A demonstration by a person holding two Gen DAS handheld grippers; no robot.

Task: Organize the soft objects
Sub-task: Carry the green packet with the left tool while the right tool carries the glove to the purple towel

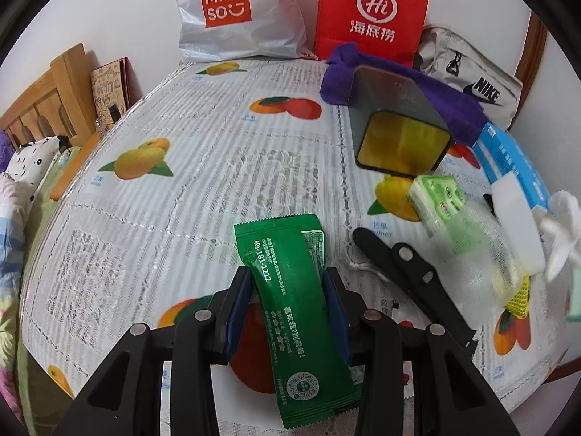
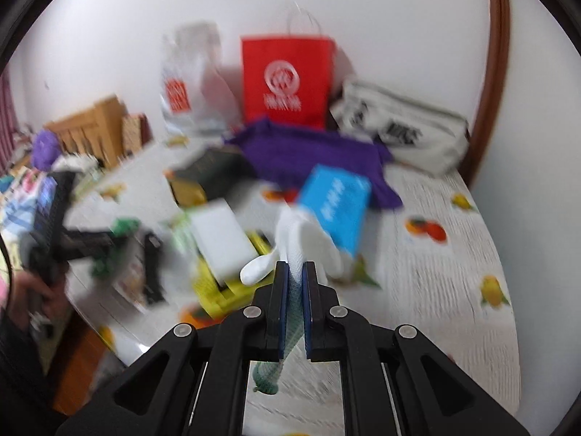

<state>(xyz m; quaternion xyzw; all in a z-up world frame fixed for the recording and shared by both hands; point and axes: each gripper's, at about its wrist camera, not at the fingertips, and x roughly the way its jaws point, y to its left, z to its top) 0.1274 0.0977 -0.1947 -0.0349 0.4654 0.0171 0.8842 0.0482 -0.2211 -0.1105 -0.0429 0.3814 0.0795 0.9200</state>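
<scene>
Crinkly green sachet, limp knit glove pinched.

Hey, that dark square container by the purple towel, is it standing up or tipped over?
Tipped over. The dark square container lies on its side on the table, its open mouth facing the camera.

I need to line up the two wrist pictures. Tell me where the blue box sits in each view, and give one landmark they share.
Left wrist: the blue box lies at the right edge, beside the purple towel.
Right wrist: the blue box is just right of centre, blurred, in front of the towel.
Shared landmark: the red paper bag against the wall.
</scene>
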